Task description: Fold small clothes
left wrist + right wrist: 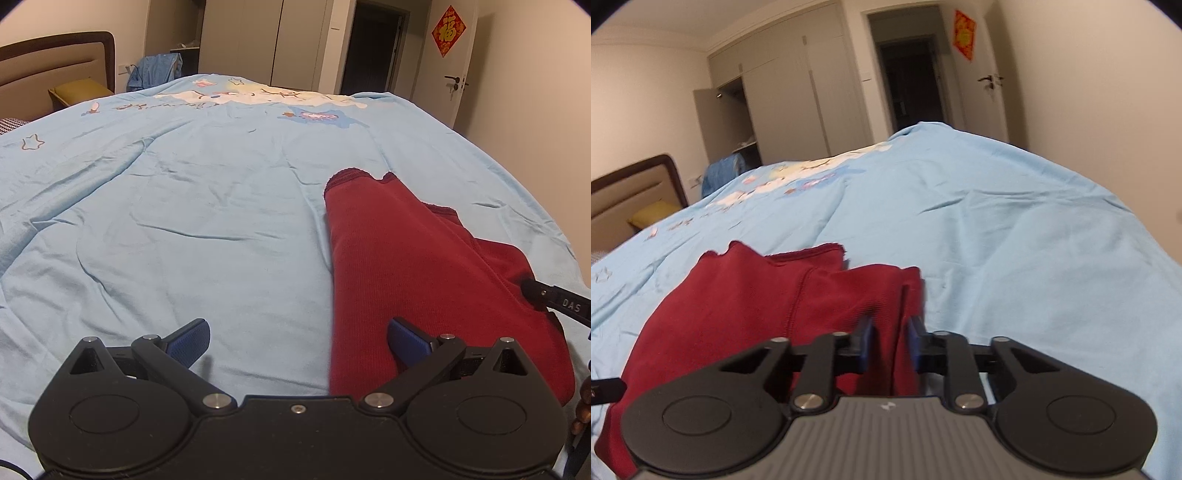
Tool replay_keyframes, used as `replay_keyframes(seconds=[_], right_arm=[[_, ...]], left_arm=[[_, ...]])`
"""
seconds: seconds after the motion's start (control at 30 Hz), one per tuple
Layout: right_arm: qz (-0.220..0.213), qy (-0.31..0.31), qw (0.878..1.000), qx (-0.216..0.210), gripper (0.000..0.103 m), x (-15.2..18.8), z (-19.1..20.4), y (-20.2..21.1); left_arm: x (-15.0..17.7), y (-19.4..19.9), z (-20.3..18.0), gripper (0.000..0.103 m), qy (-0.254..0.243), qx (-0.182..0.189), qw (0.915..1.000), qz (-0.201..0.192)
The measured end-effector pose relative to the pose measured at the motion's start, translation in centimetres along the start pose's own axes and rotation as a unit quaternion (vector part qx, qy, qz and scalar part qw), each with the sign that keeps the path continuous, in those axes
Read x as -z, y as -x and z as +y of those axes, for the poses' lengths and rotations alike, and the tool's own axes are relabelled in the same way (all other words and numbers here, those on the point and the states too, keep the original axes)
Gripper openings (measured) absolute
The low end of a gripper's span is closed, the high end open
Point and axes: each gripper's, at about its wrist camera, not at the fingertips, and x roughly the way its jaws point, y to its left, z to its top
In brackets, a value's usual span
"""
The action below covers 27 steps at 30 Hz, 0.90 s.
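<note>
A dark red knitted garment (406, 266) lies partly folded on the light blue bedsheet (184, 221), right of centre in the left wrist view. My left gripper (297, 343) is open, its right finger pad (406, 343) over the garment's near left edge, nothing between the fingers. In the right wrist view the red garment (746, 306) fills the lower left. My right gripper (889, 343) is shut on a raised fold of its right edge. The right gripper's finger (554, 299) shows at the garment's right side in the left wrist view.
The bed's wooden headboard (55, 62) and a yellow cushion (79, 90) are at the far left. A blue cloth (155, 70) hangs beyond the bed. Wardrobes (783, 96), a dark doorway (373, 51) and a door with a red decoration (448, 31) lie behind.
</note>
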Motion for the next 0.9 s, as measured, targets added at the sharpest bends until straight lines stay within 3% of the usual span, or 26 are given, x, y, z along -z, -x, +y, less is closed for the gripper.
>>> replay_keyframes(seconds=[0.17, 0.3, 0.5, 0.63, 0.7, 0.73, 0.9], right_arm=[[-0.029, 0.041, 0.999, 0.011, 0.004, -1.5, 0.2, 0.3], [-0.018, 0.017, 1.0, 0.005, 0.004, -1.9, -1.0, -0.6], [0.0, 0.04, 0.999, 0.022, 0.006, -0.5, -0.4, -1.1], [-0.008, 0.051, 0.998, 0.035, 0.018, -1.1, 0.2, -0.3], [-0.01, 0.061, 0.997, 0.037, 0.031, -1.3, 0.6, 0.1], [-0.011, 0.064, 0.997, 0.037, 0.043, -1.4, 0.8, 0.3], [-0.015, 0.078, 0.996, 0.033, 0.066, -1.8, 2.0, 1.0]], left_arm=[[0.0, -0.1, 0.2, 0.102, 0.006, 0.01, 0.9999, 0.004], [0.1, -0.1, 0.0, 0.102, 0.006, 0.021, 0.9997, 0.008], [0.5, -0.3, 0.1, 0.102, 0.008, 0.025, 0.9996, 0.012], [0.5, -0.4, 0.3, 0.102, 0.016, 0.028, 0.9994, 0.016], [0.6, -0.5, 0.4, 0.102, 0.016, 0.028, 0.9994, 0.016], [0.5, -0.5, 0.4, 0.102, 0.016, 0.028, 0.9994, 0.016], [0.6, -0.6, 0.3, 0.102, 0.015, 0.026, 0.9994, 0.016]])
